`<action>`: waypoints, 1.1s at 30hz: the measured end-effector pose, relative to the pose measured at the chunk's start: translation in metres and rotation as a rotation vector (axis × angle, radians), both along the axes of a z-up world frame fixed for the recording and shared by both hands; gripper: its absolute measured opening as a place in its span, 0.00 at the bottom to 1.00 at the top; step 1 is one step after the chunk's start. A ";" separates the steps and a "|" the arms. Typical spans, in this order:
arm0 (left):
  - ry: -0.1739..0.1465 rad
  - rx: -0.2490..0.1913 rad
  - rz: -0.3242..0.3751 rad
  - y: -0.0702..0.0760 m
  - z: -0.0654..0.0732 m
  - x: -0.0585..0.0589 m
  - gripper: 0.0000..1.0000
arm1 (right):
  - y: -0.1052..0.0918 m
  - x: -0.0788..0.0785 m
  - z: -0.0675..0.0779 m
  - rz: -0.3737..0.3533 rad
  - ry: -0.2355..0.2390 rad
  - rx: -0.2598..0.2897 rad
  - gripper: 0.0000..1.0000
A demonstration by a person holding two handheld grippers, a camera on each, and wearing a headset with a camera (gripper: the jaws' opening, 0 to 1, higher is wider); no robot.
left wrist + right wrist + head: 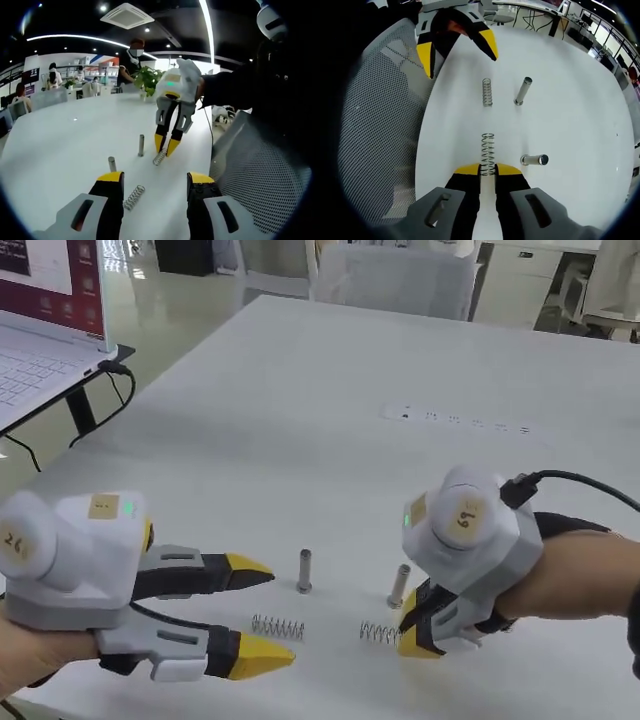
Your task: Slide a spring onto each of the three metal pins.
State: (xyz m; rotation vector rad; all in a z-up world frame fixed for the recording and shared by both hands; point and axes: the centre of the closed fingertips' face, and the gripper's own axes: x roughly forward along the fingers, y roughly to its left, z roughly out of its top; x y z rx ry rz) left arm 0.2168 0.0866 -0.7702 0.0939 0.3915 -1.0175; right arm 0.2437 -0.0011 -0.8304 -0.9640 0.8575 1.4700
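Springs of thin coiled wire: you have two, and two short grey metal pins, all on the white table (300, 440). The loose spring (277, 627) lies flat at 7 o'clock of the left pin (305, 571), its long axis running 9 to 3. Your right gripper (412, 638), stickered "69", is clamped on one end of the other spring (378, 632), which points toward 9 and lies at 7 o'clock of the right pin (399, 586). Both pins stand upright. Your left gripper (258, 612) is spread wide, grasping nothing.
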 end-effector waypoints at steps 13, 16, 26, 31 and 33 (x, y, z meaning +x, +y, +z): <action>-0.040 0.008 -0.072 -0.015 0.017 0.004 0.41 | 0.014 -0.011 0.042 0.034 -0.022 0.060 0.08; -0.050 0.010 -0.088 -0.018 0.019 0.004 0.41 | 0.018 -0.014 0.047 0.049 -0.030 0.065 0.08; -0.072 0.002 -0.123 -0.027 0.029 0.003 0.33 | 0.028 -0.020 0.062 0.084 -0.048 0.093 0.08; -0.076 0.003 -0.139 -0.031 0.030 0.004 0.31 | 0.031 -0.023 0.067 0.096 -0.055 0.101 0.08; -0.079 0.004 -0.148 -0.033 0.030 0.003 0.29 | 0.032 -0.024 0.069 0.100 -0.054 0.107 0.08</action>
